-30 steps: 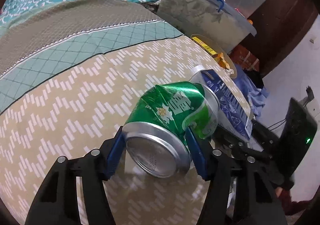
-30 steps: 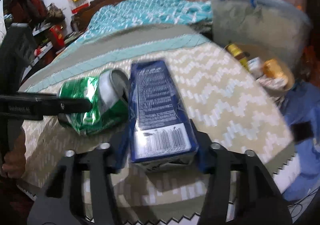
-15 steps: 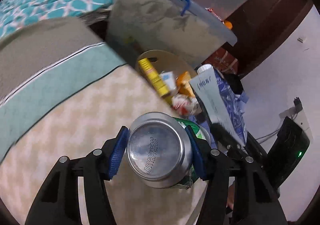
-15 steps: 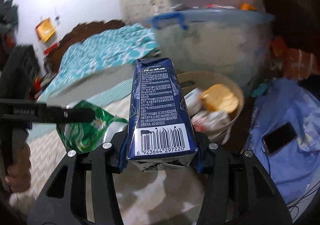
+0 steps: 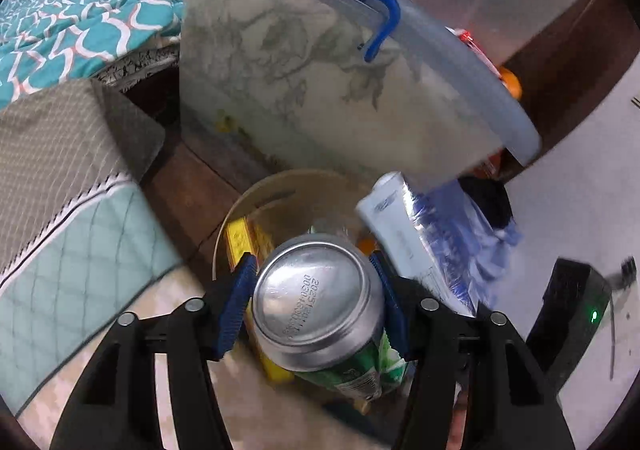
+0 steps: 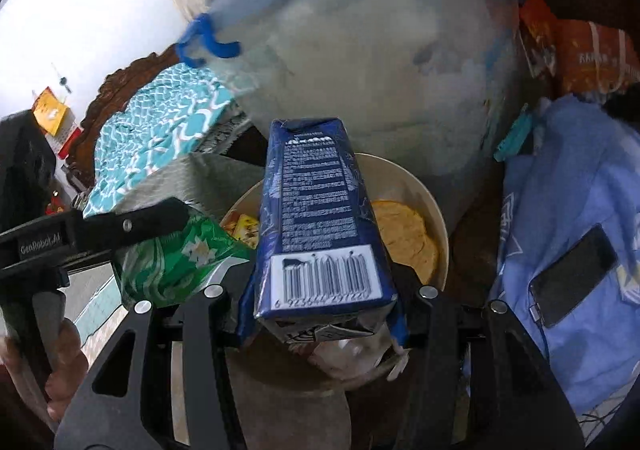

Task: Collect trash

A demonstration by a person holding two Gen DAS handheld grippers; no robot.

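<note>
A crushed green can (image 5: 320, 302) sits between the blue pads of my left gripper (image 5: 311, 262), over the beige bin (image 5: 256, 201). The jaws are opening: a sliver of gap shows at the left pad and the can tips downward. My right gripper (image 6: 324, 290) has a dark blue carton (image 6: 320, 217) between its pads, which still touch its sides as the jaws open. It hangs above the same bin (image 6: 436, 217), which holds yellow wrappers and other trash. The carton (image 5: 416, 234) also shows beside the can, and the can (image 6: 172, 262) beside the carton.
A large translucent storage box with a blue handle (image 5: 320, 89) stands right behind the bin. The bed (image 5: 60, 189) with a teal quilt lies left. A blue cloth with a phone (image 6: 572, 278) lies right. A black device (image 5: 576, 314) stands on the floor.
Both grippers have carried the can and the carton off the bed and over the bin. The can now tilts down and a gap shows at one left pad.
</note>
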